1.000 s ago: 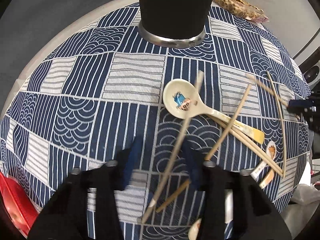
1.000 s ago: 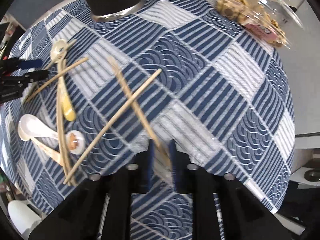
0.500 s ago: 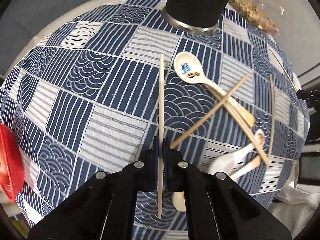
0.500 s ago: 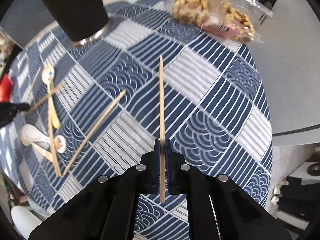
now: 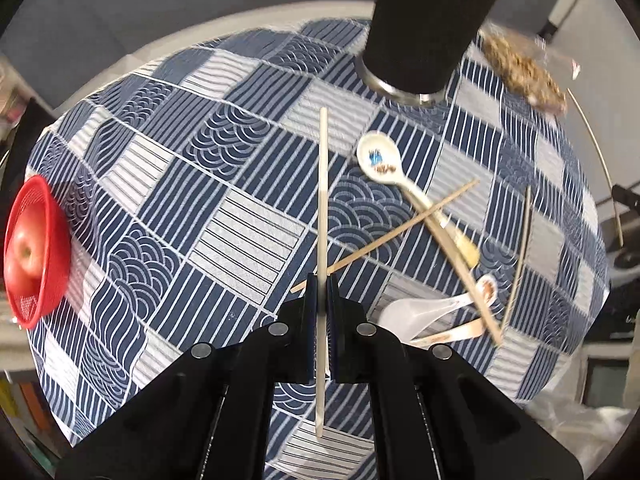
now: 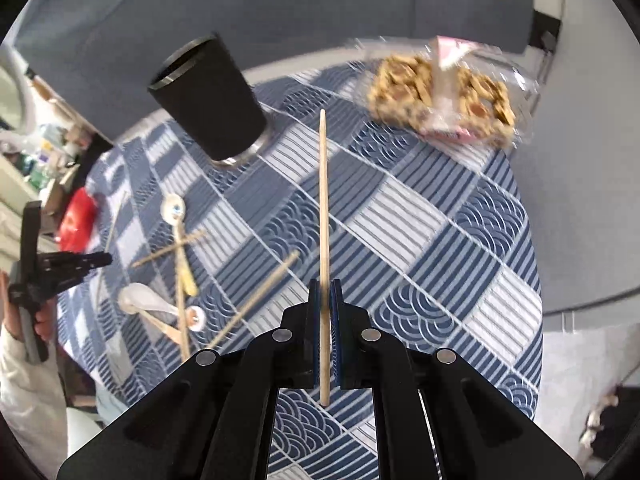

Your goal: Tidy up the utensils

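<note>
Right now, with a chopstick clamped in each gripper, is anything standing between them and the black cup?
Nothing visible does. The left gripper holds its chopstick above bare tablecloth, pointing just left of the black cup; the painted spoon lies off to the right. The right gripper holds its chopstick with the cup up-left, the way open.

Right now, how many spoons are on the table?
3. A picture spoon lies near the black cup. A plain white spoon lies by the left hand-held gripper. A small spoon lies just past that. None seem hidden.
</note>
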